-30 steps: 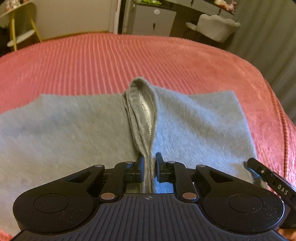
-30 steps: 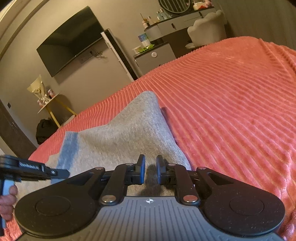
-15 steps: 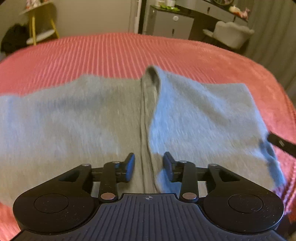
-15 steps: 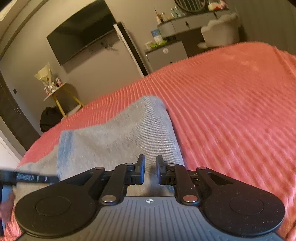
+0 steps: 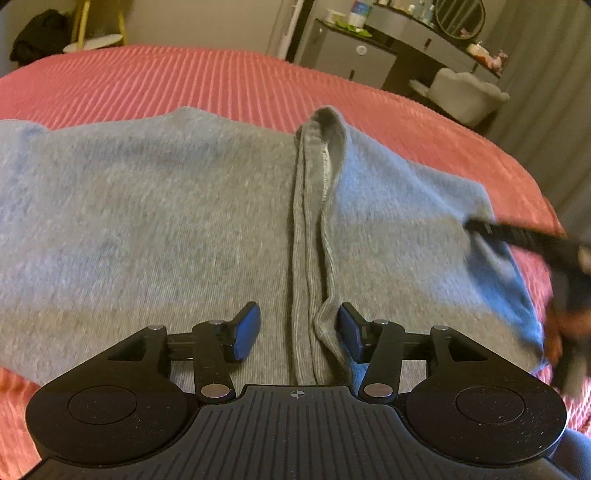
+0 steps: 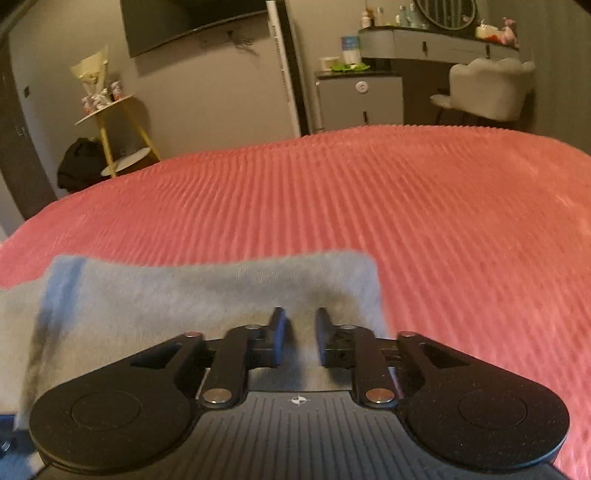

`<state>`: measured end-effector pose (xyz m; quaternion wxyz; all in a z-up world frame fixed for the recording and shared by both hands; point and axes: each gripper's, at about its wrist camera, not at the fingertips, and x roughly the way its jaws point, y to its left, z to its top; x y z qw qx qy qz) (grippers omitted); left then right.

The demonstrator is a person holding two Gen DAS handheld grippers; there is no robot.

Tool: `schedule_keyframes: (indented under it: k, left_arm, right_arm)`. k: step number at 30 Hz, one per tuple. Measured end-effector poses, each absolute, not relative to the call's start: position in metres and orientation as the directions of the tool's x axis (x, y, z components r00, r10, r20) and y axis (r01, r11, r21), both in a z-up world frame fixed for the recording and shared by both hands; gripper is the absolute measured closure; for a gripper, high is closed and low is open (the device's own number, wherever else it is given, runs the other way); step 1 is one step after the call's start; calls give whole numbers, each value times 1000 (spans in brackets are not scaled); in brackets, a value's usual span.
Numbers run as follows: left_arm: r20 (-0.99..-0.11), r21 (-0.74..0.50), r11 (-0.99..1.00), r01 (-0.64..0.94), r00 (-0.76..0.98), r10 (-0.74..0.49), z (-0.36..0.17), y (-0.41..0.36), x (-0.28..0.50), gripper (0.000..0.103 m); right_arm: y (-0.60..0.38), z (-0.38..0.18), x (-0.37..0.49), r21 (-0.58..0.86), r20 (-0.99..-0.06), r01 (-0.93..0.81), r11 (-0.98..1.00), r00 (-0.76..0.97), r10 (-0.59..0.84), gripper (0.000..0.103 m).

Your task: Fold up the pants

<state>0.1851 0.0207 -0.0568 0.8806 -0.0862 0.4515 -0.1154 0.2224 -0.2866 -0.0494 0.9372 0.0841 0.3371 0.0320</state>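
Note:
Grey pants [image 5: 166,221] lie spread flat on the pink ribbed bedspread [image 5: 221,81]. A raised seam ridge [image 5: 314,206] runs down their middle. My left gripper [image 5: 299,332] is open just above the cloth, its blue pads on either side of the seam's near end, holding nothing. The right gripper shows blurred at the pants' right edge in the left wrist view [image 5: 524,236]. In the right wrist view, my right gripper [image 6: 298,338] has its jaws slightly apart over the edge of the pants [image 6: 184,295]; whether it pinches cloth is unclear.
The bedspread [image 6: 406,206] stretches far and right of the pants. Beyond the bed stand a grey cabinet [image 6: 360,98], a vanity desk with a pale chair [image 6: 487,88], a wall television [image 6: 184,18] and a yellow side table [image 6: 110,122].
My left gripper has opened and let go of the seam, which now lies on the pants. The right gripper has swung to face the far side of the bed and its jaws have parted slightly.

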Motion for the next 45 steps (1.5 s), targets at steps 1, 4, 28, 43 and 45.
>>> schedule_keyframes:
  k: [1,4,28,43,45]
  left_arm:
    - [-772,-253,959,125,571,-279,-59,19,185,48]
    - [-763,-224,964,142,591,-264,-61,17,175,47]
    - [-790,-166,976,142,574,-218,-39,-7,179,87]
    - [-752,-260,948,-185,654,-78,-30,103,159,45]
    - [-712,-342,897,-280,700,-53,-25,141,143,33]
  right_arm:
    - [-281,-50,202,174,-618,-20,984,776,125,63]
    - [-266,-60,142,125,-614,-54,991,780,120,53]
    - [-247,-61,107,6,-637,59,998,769,-42,5]
    - [-246,-64,110,6,-648,61,998,760,-42,4]
    - [-250,-66,113,40,-651,77,996,758,-32,4]
